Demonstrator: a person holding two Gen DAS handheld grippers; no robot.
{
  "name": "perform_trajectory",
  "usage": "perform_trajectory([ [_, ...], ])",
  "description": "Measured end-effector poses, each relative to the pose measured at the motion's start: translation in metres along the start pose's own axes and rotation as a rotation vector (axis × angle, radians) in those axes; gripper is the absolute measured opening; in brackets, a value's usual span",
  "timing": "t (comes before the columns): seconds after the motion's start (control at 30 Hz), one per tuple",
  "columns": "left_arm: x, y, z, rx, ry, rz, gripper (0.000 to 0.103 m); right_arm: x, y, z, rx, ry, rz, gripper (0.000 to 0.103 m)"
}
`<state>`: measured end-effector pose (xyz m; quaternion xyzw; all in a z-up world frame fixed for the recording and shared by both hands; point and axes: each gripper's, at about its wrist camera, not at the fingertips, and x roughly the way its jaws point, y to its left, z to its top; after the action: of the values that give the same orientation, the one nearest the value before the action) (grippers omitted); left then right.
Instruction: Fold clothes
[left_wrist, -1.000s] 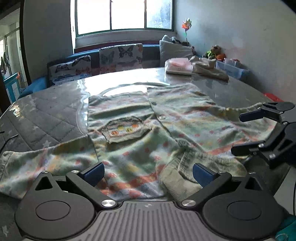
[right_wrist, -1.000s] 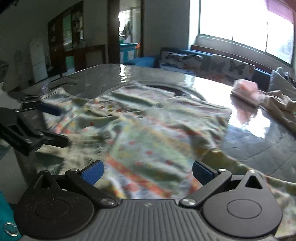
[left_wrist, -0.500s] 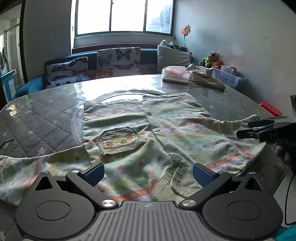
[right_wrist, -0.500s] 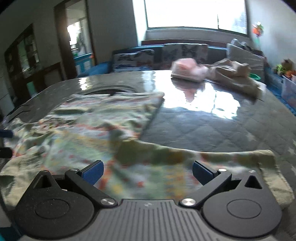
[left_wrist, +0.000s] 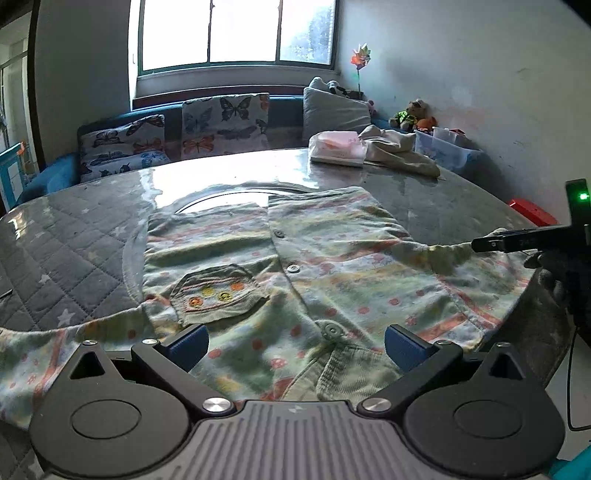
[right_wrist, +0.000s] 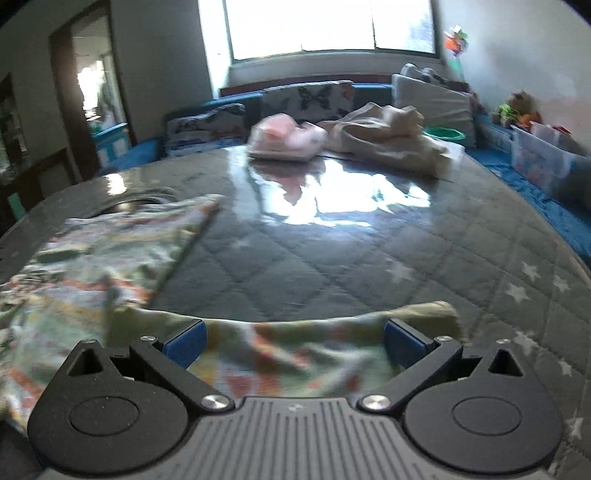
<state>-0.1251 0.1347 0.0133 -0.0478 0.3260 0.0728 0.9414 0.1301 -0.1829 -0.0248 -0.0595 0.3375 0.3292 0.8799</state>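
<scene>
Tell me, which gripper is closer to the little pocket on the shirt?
Left. The left gripper hangs over the shirt's near edge, just this side of the pocket. The right gripper is off at the sleeve, well to the pocket's right.

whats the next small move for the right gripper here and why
Probably close the right gripper on the sleeve below it. Its jaws are open, the sleeve lies flat across the gap between the blue pads, and the patterned shirt is spread buttoned on the table, so folding the sleeve inward looks next.
</scene>
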Motion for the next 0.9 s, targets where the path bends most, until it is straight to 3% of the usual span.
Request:
perform_trajectory([
  [0.17,0.004,-0.003,0.003,0.004,-0.002,-0.003,0.103,-0.013,-0.006,-0.002,0.038,-0.031,0.001,0.103],
  [0.57,0.028,-0.016,0.014,-0.020,0.032,-0.030,0.103,-0.023,0.006,-0.019,-0.002,-0.042,-0.050,0.103],
  [0.9,0.050,-0.022,0.021,-0.084,0.108,-0.047,0.103,-0.018,0.014,-0.024,-0.057,-0.029,-0.096,0.103],
])
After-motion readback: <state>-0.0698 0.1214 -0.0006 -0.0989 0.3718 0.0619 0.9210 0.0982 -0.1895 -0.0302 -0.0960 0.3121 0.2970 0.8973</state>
